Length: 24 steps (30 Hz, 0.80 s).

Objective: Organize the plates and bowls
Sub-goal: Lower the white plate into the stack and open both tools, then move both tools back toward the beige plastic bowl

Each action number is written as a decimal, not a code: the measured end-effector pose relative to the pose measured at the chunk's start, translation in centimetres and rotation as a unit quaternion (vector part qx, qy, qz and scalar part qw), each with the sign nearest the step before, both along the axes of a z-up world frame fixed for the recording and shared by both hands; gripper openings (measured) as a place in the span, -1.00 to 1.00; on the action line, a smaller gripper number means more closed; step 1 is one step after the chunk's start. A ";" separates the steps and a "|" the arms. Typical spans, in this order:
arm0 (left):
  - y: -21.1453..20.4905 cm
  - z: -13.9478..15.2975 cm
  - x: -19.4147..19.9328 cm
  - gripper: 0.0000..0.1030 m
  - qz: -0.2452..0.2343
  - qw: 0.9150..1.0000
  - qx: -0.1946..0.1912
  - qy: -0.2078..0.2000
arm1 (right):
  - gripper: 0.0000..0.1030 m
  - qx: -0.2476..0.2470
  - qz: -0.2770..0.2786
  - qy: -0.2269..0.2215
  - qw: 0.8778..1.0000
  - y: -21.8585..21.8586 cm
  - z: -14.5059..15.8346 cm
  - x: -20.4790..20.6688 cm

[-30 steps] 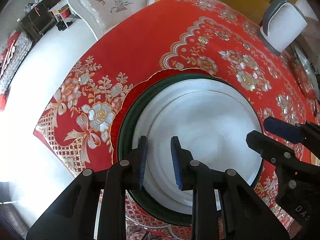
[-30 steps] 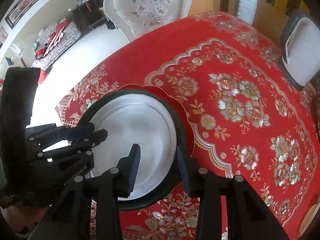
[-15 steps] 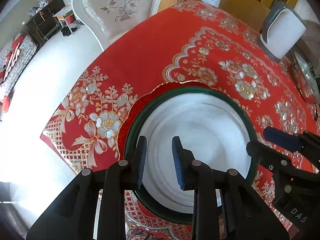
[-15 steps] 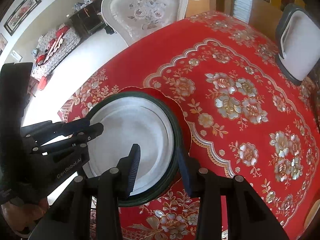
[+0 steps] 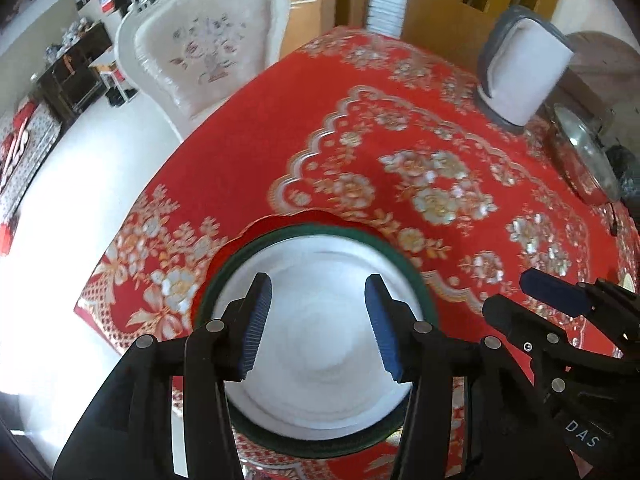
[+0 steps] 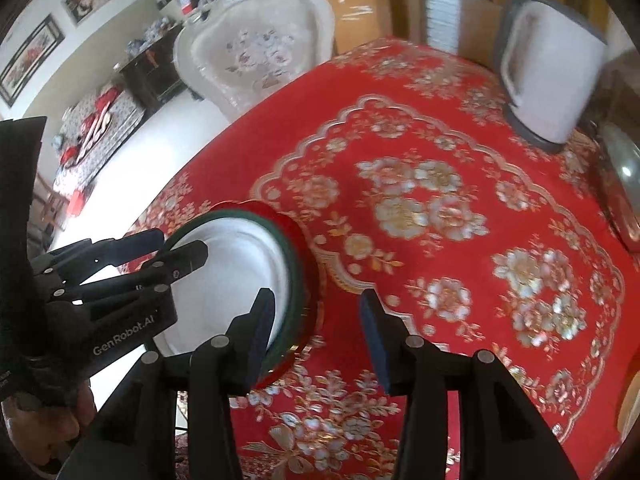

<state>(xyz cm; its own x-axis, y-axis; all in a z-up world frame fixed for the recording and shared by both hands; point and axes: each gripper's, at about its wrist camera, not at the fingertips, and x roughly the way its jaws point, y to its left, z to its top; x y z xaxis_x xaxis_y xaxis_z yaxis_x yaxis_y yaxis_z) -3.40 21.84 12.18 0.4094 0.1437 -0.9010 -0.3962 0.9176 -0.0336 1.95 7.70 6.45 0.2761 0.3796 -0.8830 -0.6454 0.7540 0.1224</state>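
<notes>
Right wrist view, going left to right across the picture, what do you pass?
Left gripper → stacked plates → right gripper → white chair with the grey frame → glass lid at the right edge.

A white carved chair [image 5: 204, 52] stands on pale, brightly lit floor [image 5: 80, 184] beside a dark sideboard [image 5: 72, 80].

A lived-in home dining room: red tablecloth with gold-and-silver flowers [image 5: 248, 128], carved white chair with floral upholstery [image 6: 256, 52], framed pictures on the wall [image 6: 30, 56], dark wooden sideboard [image 5: 72, 76].
</notes>
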 end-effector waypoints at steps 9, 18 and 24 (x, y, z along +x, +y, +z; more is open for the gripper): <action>-6.1 1.0 3.5 -0.05 -0.068 0.998 0.003 -0.009 | -0.09 0.009 -0.073 -0.002 0.997 -6.2 0.7 1.5; -14.4 1.0 6.7 -0.05 -0.148 0.989 0.003 -0.008 | -0.08 0.017 -0.150 0.005 0.988 -14.1 0.4 1.9; -20.2 0.5 8.2 -0.05 -0.195 0.981 -0.002 -0.003 | -0.08 0.019 -0.200 0.012 0.979 -19.8 -0.1 2.0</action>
